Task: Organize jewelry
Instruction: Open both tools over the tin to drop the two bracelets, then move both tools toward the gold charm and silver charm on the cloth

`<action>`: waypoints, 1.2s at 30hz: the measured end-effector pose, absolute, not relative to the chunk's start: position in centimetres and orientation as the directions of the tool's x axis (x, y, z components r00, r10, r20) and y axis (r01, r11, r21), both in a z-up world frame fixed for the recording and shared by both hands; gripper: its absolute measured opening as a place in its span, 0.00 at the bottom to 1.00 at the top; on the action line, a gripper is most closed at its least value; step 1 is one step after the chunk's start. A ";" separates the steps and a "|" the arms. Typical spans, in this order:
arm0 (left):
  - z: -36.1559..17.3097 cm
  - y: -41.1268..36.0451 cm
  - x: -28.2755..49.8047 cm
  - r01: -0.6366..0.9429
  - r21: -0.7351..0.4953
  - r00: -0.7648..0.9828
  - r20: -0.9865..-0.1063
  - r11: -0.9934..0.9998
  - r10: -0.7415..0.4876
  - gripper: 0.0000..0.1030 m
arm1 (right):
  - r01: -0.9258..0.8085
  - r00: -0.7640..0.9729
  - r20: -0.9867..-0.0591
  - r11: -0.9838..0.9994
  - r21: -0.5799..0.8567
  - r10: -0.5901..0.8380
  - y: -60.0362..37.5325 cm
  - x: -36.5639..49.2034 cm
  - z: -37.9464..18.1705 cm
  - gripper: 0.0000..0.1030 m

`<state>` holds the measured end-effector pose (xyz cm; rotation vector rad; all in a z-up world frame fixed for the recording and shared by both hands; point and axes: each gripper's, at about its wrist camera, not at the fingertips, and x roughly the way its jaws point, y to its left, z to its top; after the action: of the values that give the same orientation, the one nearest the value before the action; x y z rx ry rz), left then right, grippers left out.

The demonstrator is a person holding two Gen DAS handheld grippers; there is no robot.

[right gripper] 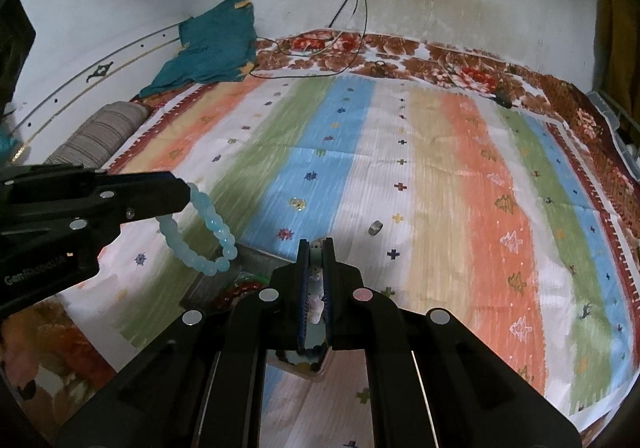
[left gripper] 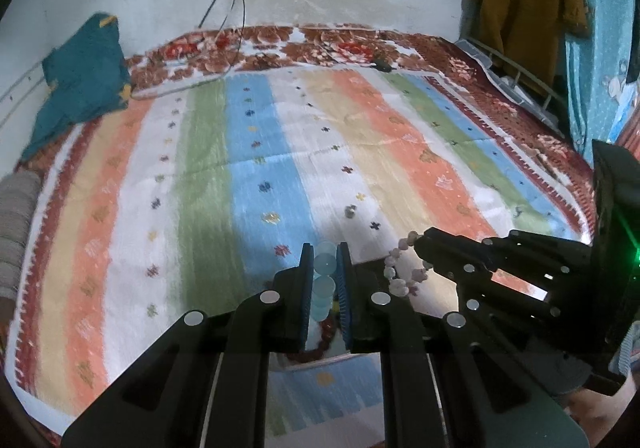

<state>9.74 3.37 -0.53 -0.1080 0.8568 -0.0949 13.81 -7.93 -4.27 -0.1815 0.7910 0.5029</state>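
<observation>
Bracelets were mid-carry; left hand-held gripper (left gripper: 325, 268) clamped the blue bracelet (right gripper: 200, 232), right hand-held gripper (right gripper: 318, 272) pinched the pink bracelet (left gripper: 400, 272); next, probably lower both into the box (right gripper: 224, 288).

Matte black left gripper (left gripper: 325, 268) and right gripper (right gripper: 318, 248), blue-ridged jaws, round silver screws, green indicator light (left gripper: 636, 252)

Below my left jaws, red beads (left gripper: 320, 332) are showing only through the gap, the rest lying hidden behind my fingers. Between my right jaws, the pale bracelet (right gripper: 316, 302) is mostly being covered by the pads, and the tray (right gripper: 224, 280) beneath is blurring into shadow.
</observation>
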 end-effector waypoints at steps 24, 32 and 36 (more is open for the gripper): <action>-2.2 6.0 12.7 -0.125 -0.086 0.586 -0.811 0.988 0.003 0.47 | -0.379 0.595 -0.764 0.926 0.010 0.251 -9.7 17.2 -5.8 0.53; -2.6 6.1 14.5 -0.141 -0.073 0.572 -0.820 0.987 0.021 0.54 | -0.365 0.561 -0.790 0.930 0.033 0.248 -10.0 18.6 -6.5 0.59; -2.9 5.9 15.5 -0.115 -0.056 0.554 -0.832 0.992 0.017 0.54 | -0.356 0.538 -0.805 0.933 0.051 0.249 -10.0 19.3 -7.1 0.61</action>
<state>15.46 5.90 -2.89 -0.1083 0.9807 0.0784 19.28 -10.05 -7.11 -0.1244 0.9360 0.3604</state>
